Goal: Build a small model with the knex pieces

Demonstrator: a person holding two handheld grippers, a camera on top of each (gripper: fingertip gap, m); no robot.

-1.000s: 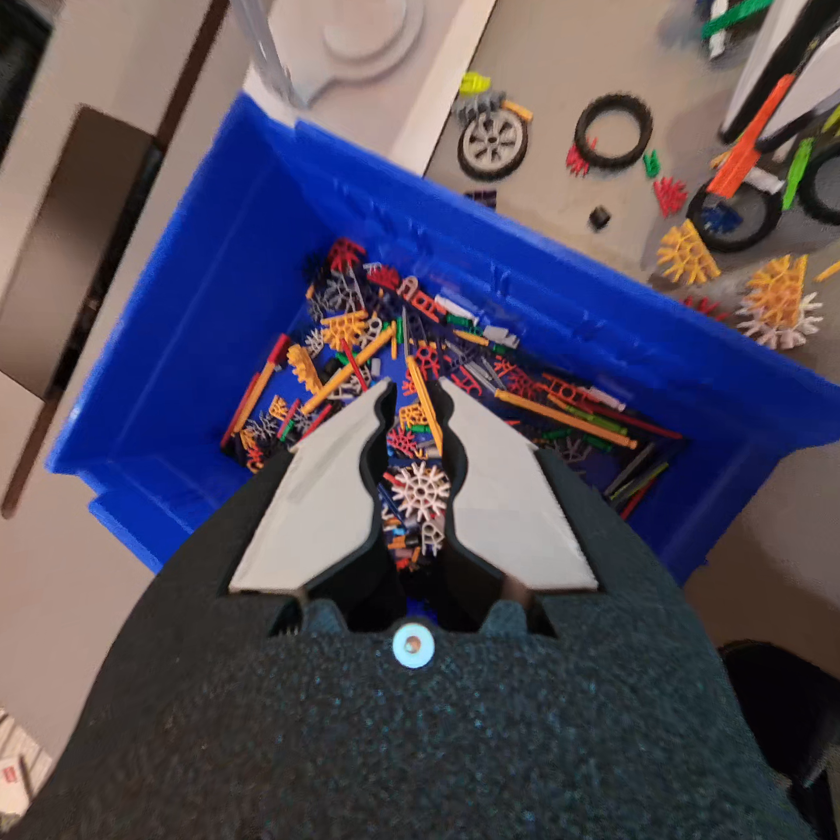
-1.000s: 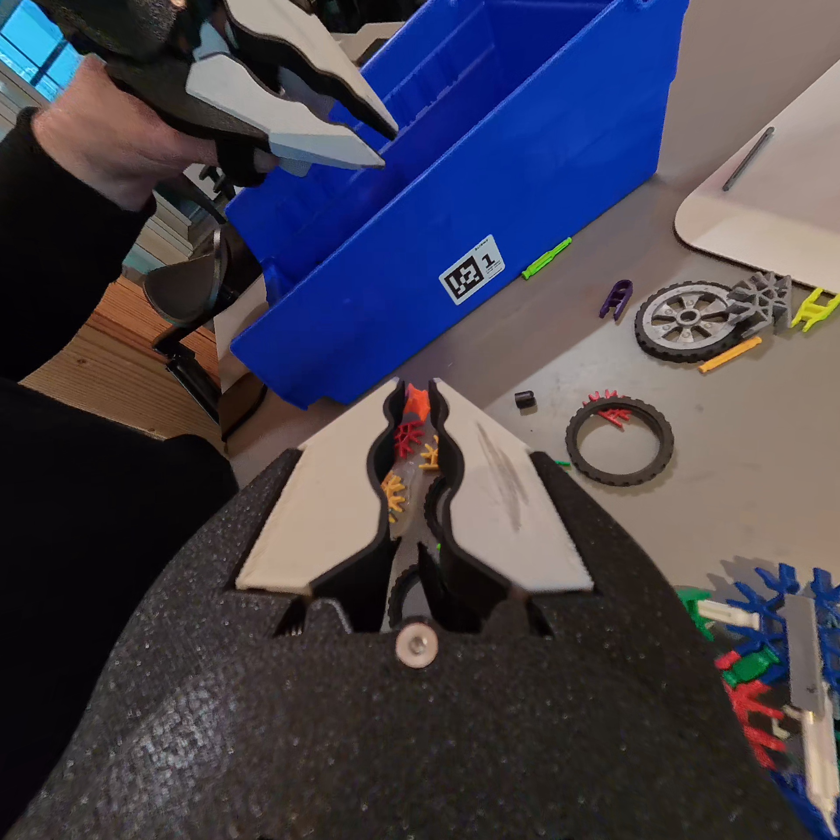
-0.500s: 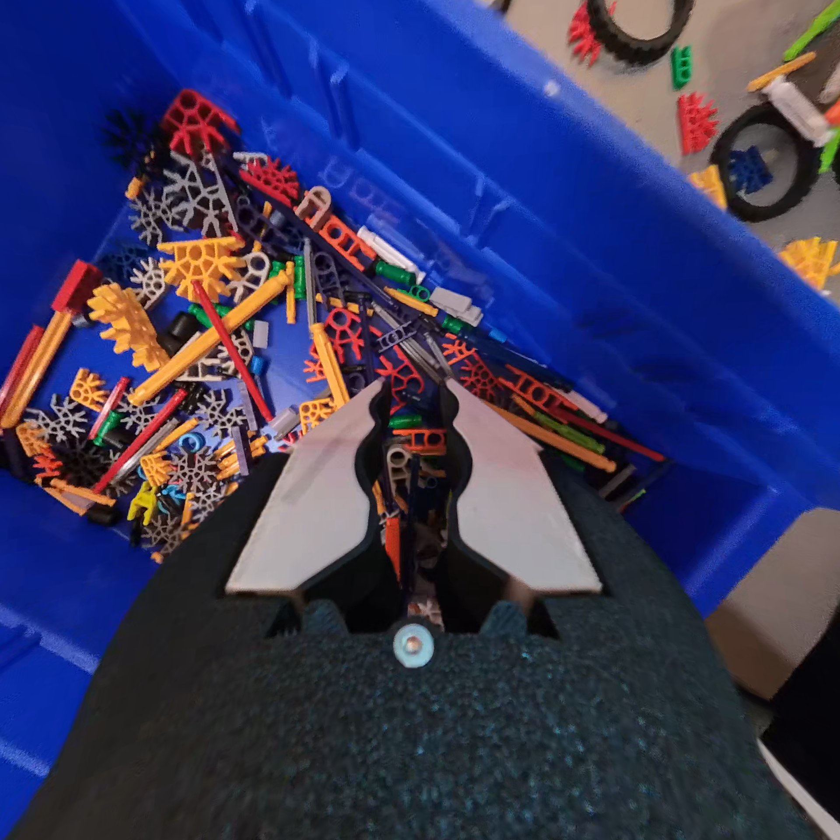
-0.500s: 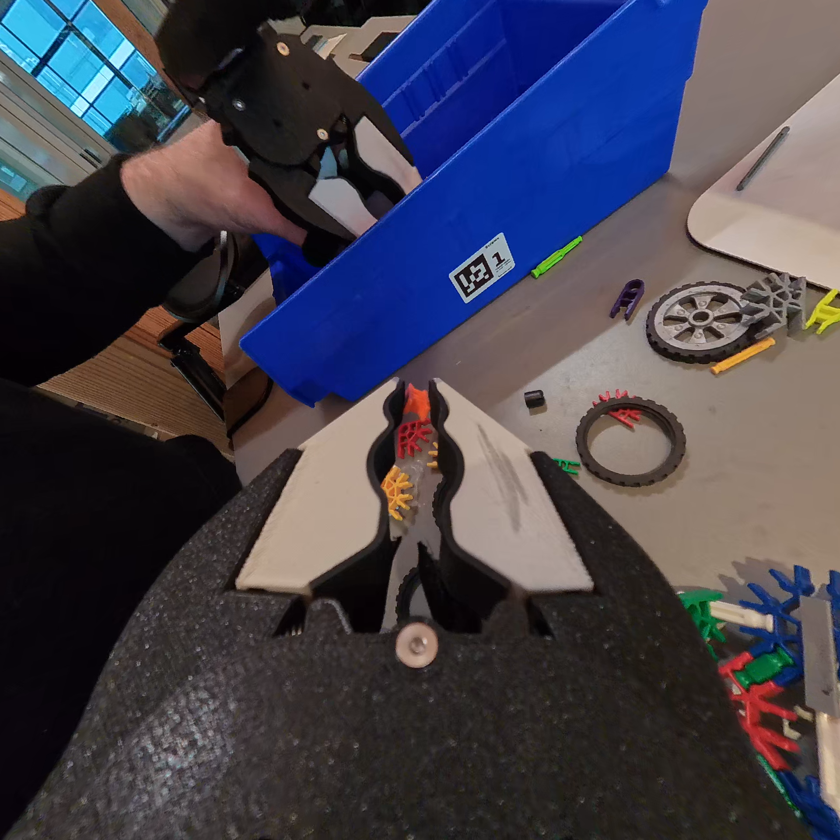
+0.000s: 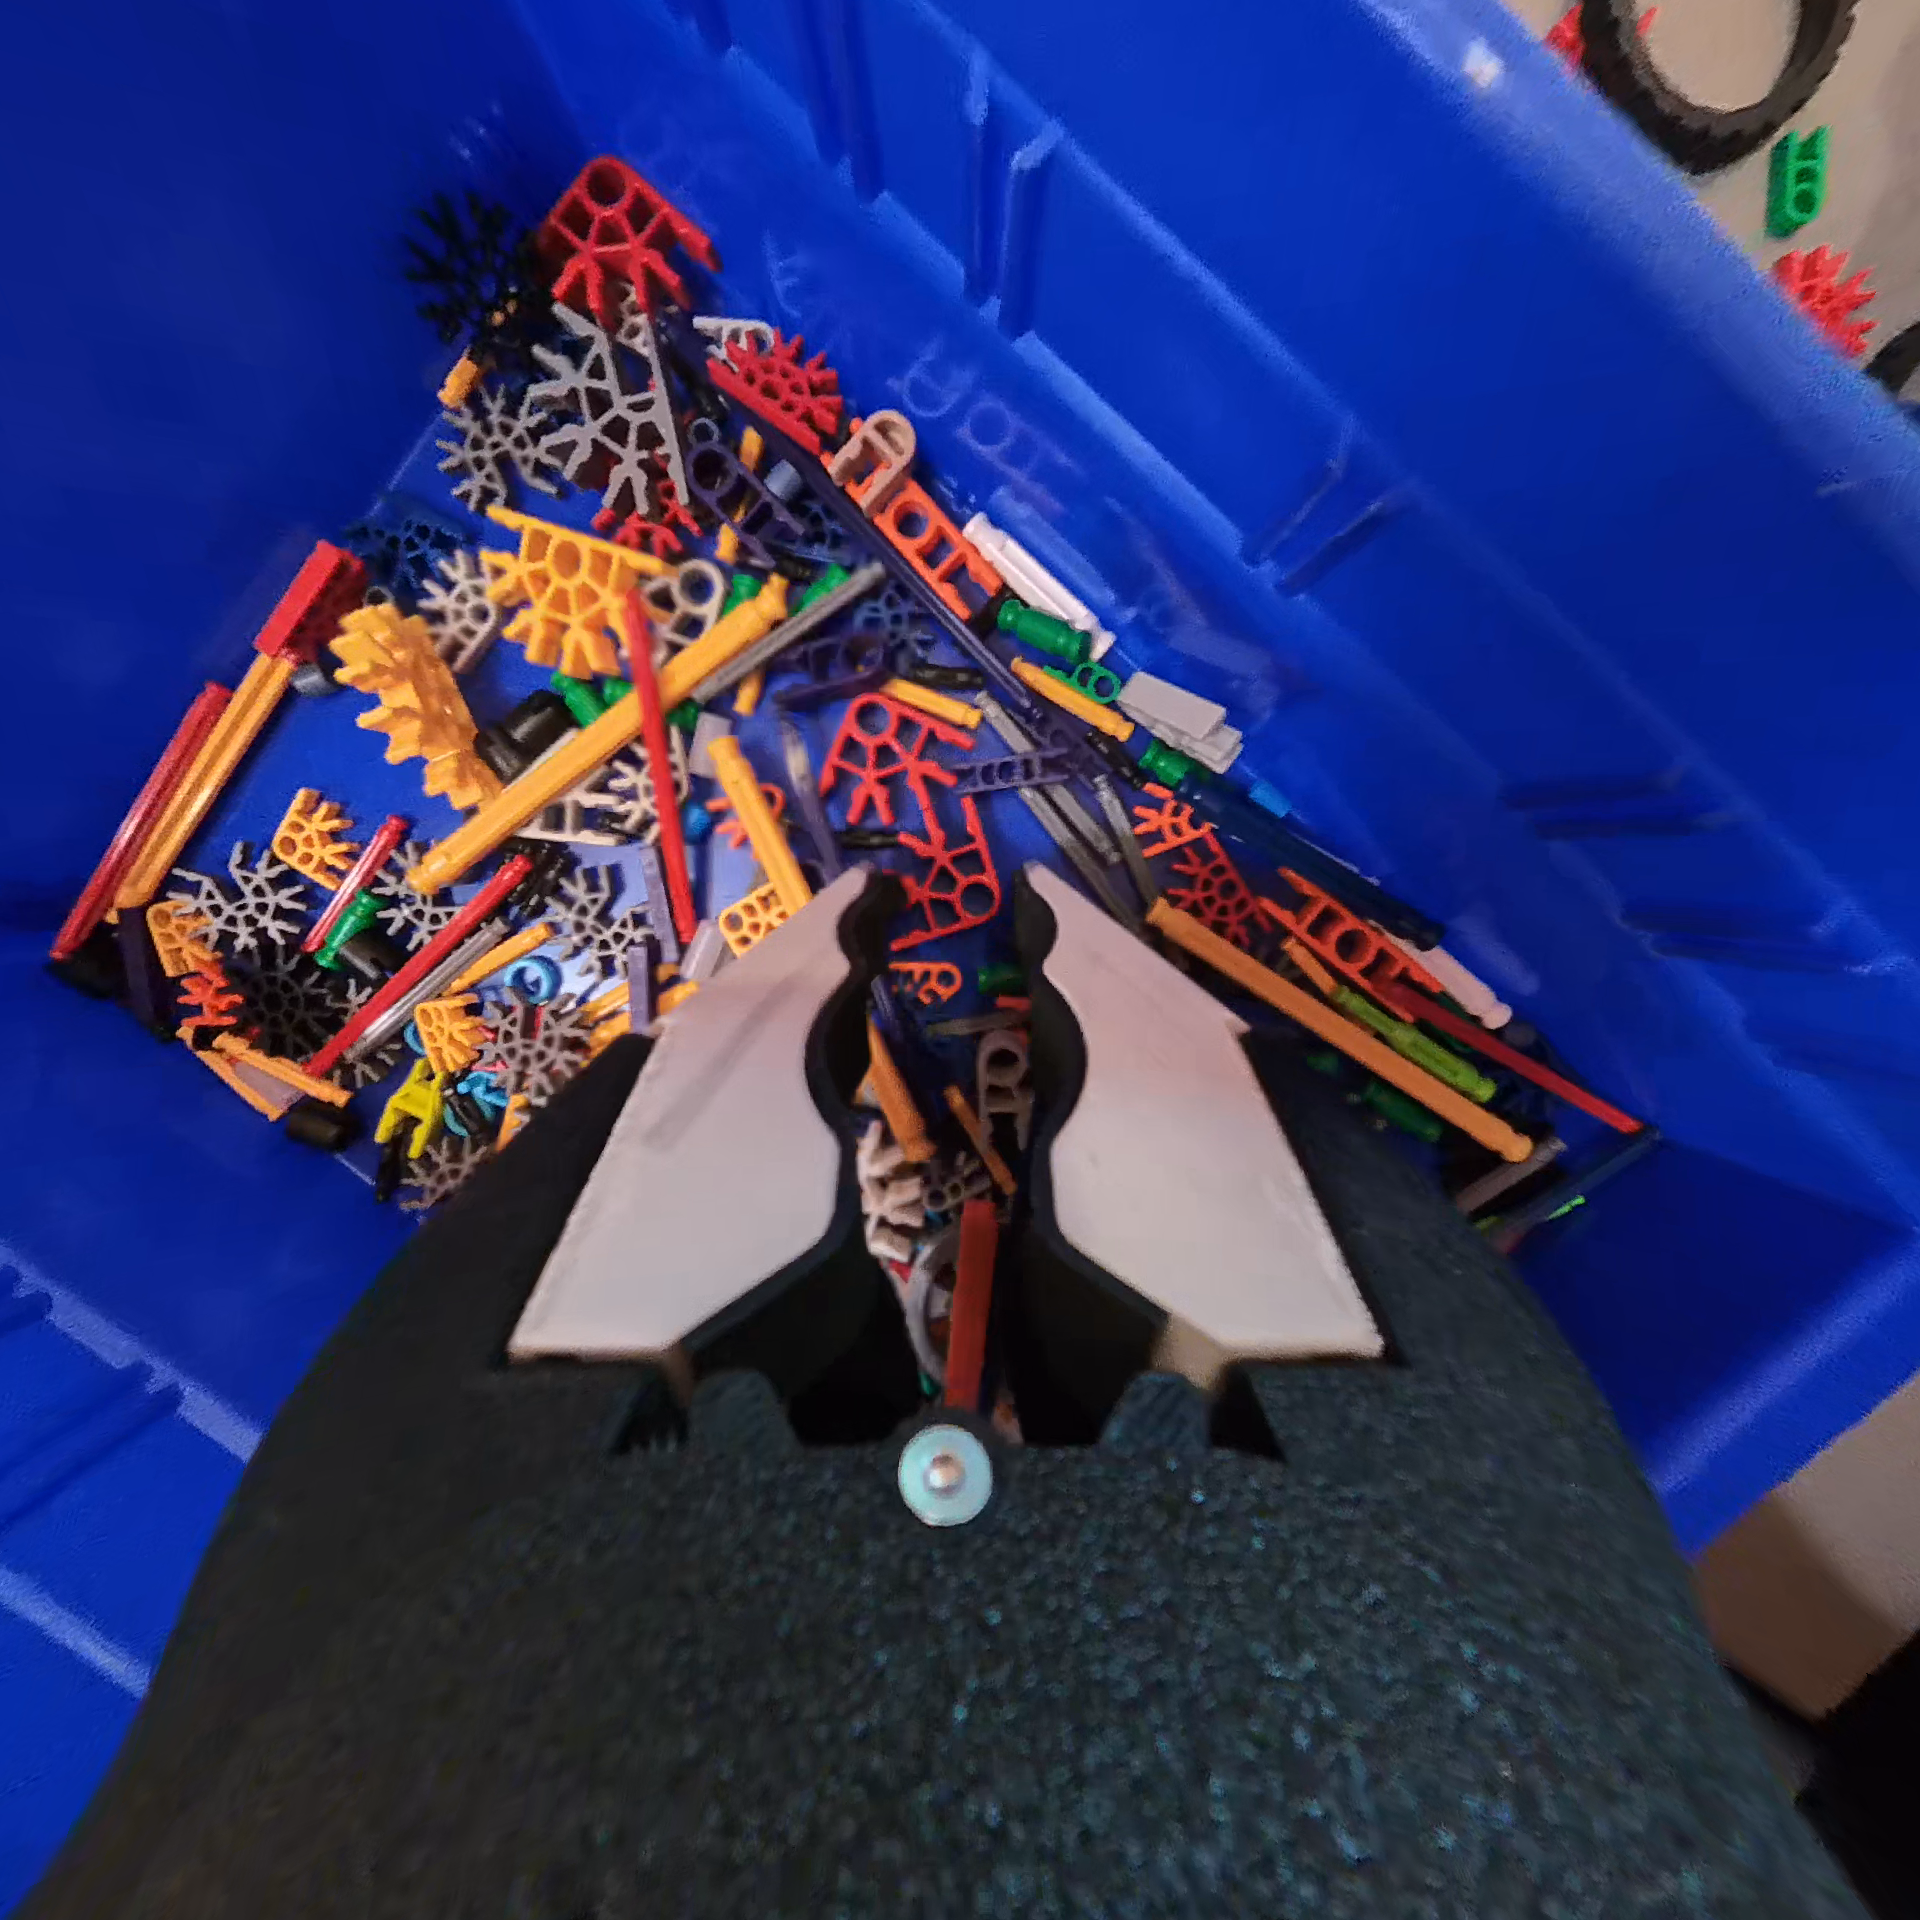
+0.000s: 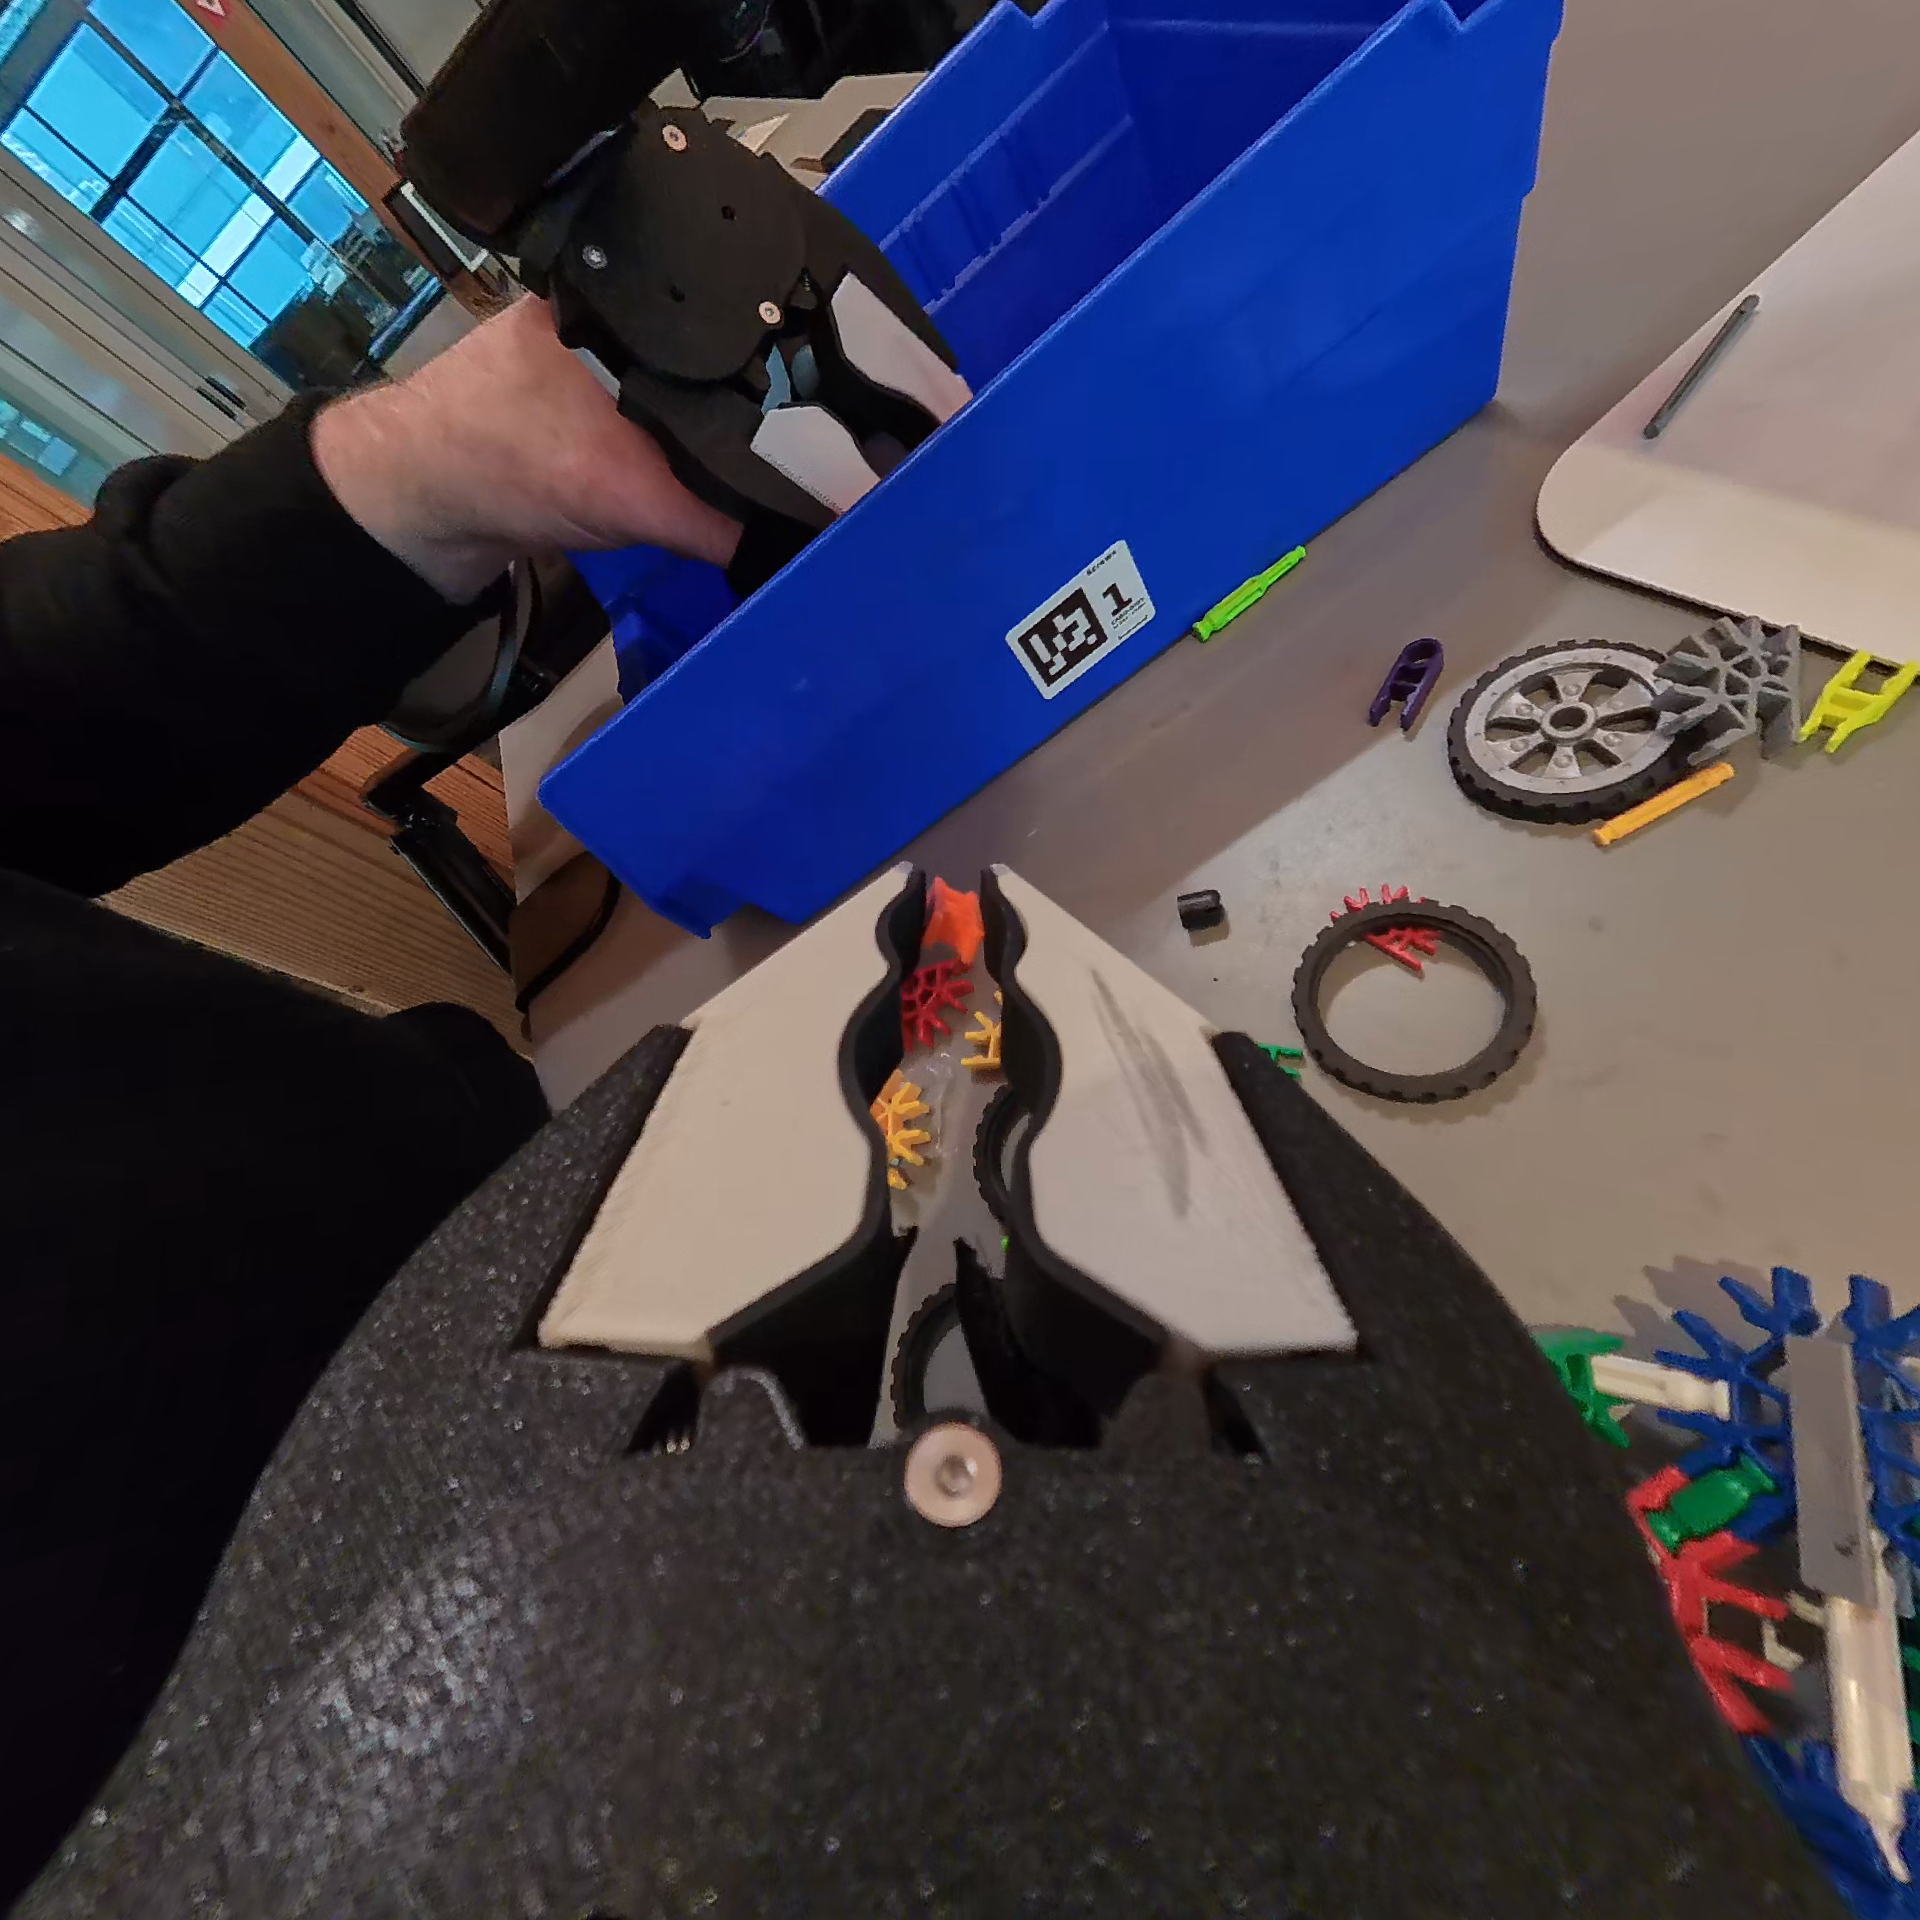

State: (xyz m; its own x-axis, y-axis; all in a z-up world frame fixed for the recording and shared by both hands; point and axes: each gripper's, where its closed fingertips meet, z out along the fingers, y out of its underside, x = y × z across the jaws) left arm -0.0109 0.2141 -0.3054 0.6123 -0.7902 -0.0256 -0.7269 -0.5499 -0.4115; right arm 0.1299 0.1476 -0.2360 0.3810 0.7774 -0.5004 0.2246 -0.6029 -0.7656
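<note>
My left gripper (image 5: 945, 894) is open and empty, low inside a blue bin (image 5: 1351, 416), just above a heap of small plastic construction pieces (image 5: 623, 675): rods, snowflake-shaped connectors and clips. A red connector (image 5: 935, 831) lies right ahead of the fingertips. In the right wrist view the left gripper (image 6: 831, 416) dips over the wall of the bin (image 6: 1195, 416), held by a hand (image 6: 468, 478). My right gripper (image 6: 951, 883) is shut on an orange piece (image 6: 951, 925) above the grey table beside the bin; red and yellow connectors show between the fingers behind it.
On the table to the right of the bin lie a black tyre ring (image 6: 1413, 1003), a grey wheel (image 6: 1569, 727), a green rod (image 6: 1247, 608) and a purple clip (image 6: 1405, 681). A white board (image 6: 1766, 436) lies far right. A blue, red and green built model (image 6: 1766, 1455) is at the lower right. My right fingertips sit around 15 centimetres from my left ones.
My left gripper has dropped from above the bin down into it, close to the heap. My right gripper has kept its hold and barely moved.
</note>
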